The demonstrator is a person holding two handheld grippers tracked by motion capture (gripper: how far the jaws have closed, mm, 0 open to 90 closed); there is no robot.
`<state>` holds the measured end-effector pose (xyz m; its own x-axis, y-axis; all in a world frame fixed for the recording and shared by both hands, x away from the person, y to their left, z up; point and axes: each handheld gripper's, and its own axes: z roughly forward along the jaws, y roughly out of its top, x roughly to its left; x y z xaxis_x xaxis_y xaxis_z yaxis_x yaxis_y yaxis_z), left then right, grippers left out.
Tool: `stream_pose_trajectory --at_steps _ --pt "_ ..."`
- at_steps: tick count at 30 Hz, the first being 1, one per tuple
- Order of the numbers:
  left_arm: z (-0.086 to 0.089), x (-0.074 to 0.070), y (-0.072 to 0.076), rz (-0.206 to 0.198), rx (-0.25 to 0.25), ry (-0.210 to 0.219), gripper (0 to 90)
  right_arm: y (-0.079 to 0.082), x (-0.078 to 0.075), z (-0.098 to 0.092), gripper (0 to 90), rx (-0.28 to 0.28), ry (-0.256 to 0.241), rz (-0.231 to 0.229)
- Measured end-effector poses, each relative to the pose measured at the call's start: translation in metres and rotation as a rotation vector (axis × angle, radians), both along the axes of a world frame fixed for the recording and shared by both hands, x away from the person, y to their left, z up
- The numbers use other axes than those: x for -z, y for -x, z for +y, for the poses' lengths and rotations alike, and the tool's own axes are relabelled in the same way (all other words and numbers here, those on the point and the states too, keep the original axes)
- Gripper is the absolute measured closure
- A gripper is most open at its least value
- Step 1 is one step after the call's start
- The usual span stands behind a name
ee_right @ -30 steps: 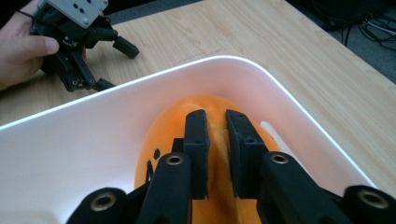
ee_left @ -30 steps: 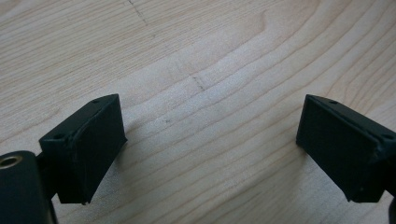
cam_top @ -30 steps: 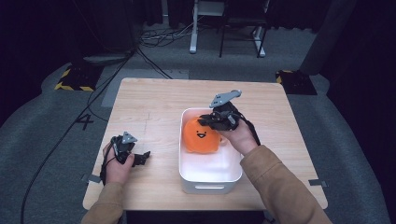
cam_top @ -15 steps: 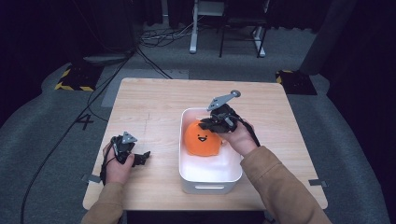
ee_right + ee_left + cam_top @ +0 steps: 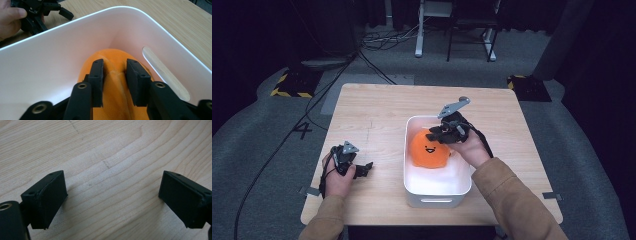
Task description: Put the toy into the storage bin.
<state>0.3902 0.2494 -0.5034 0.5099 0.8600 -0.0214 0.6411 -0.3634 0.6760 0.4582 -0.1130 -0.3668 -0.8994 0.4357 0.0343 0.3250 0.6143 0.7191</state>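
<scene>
An orange plush toy (image 5: 430,150) with a small black face lies inside the white bin (image 5: 412,180) on the wooden table (image 5: 377,115). My right gripper (image 5: 435,135) reaches into the bin from the right and is shut on the toy (image 5: 117,75), pinching a fold of orange fabric between its jaws. My left gripper (image 5: 365,169) rests low over the table left of the bin, held in a hand. In the left gripper view its jaws stand wide apart over bare wood (image 5: 110,170), with nothing between them.
The bin wall has a slot handle (image 5: 165,72). The other hand and its gripper (image 5: 37,12) show beyond the bin's rim in the right gripper view. Around the table lie grey floor, cables (image 5: 337,80) and chair legs at the back.
My right gripper has lowered the orange toy deeper into the bin and toward its near side. The left gripper has stayed in place.
</scene>
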Motion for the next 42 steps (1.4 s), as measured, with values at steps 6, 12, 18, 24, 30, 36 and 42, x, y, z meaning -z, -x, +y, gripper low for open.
stream_pose_trajectory --at_steps 6,12,18,24,30,36,42 --pt "0.0 0.0 0.0 -0.001 0.0 -0.001 8.1 0.002 -0.001 -0.002 60.7 -0.008 -0.028 -0.002" --pt "0.0 0.0 0.0 0.004 0.004 0.0 7.8 0.006 -0.005 -0.004 57.7 -0.013 -0.058 -0.011" --pt "0.0 -0.001 -0.001 0.007 0.01 -0.006 7.4 0.011 -0.013 -0.009 56.9 -0.02 -0.092 -0.033" --pt "0.0 -0.001 -0.001 0.007 0.01 -0.005 7.4 0.016 -0.023 -0.02 56.9 -0.016 -0.12 -0.058" --pt "0.0 0.0 -0.001 0.008 0.009 -0.005 7.5 0.019 -0.035 -0.038 56.0 0.017 -0.156 -0.073" --pt "0.0 -0.001 -0.001 0.007 0.01 -0.007 7.5 0.021 -0.045 -0.063 55.3 0.067 -0.183 -0.092" --pt "0.0 -0.001 -0.001 0.007 0.01 -0.007 7.4 0.022 -0.048 -0.087 54.3 0.119 -0.195 -0.094"
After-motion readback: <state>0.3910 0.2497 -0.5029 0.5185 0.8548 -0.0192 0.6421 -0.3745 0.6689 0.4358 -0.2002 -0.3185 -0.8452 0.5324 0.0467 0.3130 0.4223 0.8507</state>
